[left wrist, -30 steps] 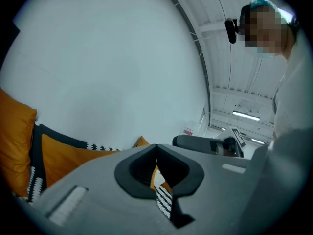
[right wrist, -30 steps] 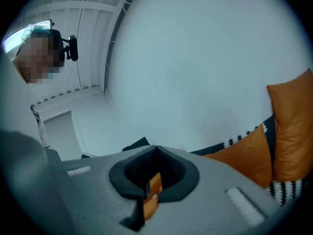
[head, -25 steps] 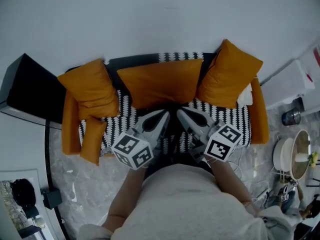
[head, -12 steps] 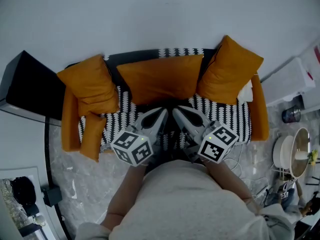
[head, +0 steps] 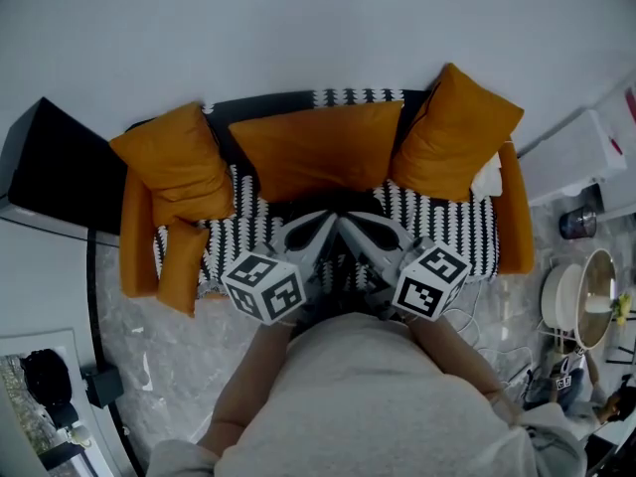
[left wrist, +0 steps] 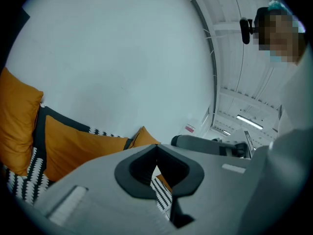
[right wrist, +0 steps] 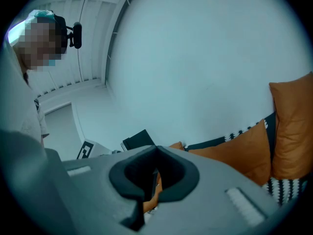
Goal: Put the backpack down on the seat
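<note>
Head view: left hand-held gripper (head: pixel 316 229) and right hand-held gripper (head: pixel 360 229) — jaws closed, nothing between them — tips close together over the sofa seat (head: pixel 452 229); orange cushion (head: pixel 318 157) at 12 o'clock.

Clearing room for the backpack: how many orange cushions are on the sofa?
4 orange cushions: a large one at the left end, a small one in front of it, a wide one at the middle back, one at the right end. The person's body may hide others.

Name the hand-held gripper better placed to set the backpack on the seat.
Right, marginally: left hand-held gripper and right hand-held gripper hover shut together over mid-seat, but the seat lies barer on its side.
</note>
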Action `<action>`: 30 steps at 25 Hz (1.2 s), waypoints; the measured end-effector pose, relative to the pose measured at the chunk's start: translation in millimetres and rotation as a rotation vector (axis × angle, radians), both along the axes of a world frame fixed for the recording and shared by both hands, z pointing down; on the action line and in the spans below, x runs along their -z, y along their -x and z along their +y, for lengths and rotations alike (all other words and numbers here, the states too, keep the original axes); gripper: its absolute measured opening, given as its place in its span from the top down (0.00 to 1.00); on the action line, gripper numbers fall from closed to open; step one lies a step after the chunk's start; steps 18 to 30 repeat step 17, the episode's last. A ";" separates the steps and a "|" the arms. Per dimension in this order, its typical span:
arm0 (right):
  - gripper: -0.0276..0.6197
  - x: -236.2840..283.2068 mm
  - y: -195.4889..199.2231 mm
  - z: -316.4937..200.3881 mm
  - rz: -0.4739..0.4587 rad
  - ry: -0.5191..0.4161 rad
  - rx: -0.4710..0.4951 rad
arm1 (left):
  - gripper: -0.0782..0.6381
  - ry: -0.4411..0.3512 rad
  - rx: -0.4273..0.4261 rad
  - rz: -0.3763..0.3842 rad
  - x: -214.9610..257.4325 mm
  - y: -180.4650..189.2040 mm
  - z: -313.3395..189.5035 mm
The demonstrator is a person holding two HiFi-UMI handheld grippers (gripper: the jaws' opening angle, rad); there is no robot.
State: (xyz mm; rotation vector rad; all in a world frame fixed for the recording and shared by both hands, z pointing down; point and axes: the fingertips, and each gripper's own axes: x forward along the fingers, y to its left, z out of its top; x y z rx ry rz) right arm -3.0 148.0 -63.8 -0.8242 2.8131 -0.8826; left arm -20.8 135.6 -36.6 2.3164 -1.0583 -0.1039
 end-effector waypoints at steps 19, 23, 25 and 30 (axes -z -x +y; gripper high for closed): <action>0.95 -9.7 1.2 0.1 0.020 0.009 0.019 | 0.88 0.027 0.010 -0.013 -10.8 1.1 2.2; 0.95 -9.7 1.2 0.1 0.020 0.009 0.019 | 0.88 0.027 0.010 -0.013 -10.8 1.1 2.2; 0.95 -9.7 1.2 0.1 0.020 0.009 0.019 | 0.88 0.027 0.010 -0.013 -10.8 1.1 2.2; 0.95 -9.7 1.2 0.1 0.020 0.009 0.019 | 0.88 0.027 0.010 -0.013 -10.8 1.1 2.2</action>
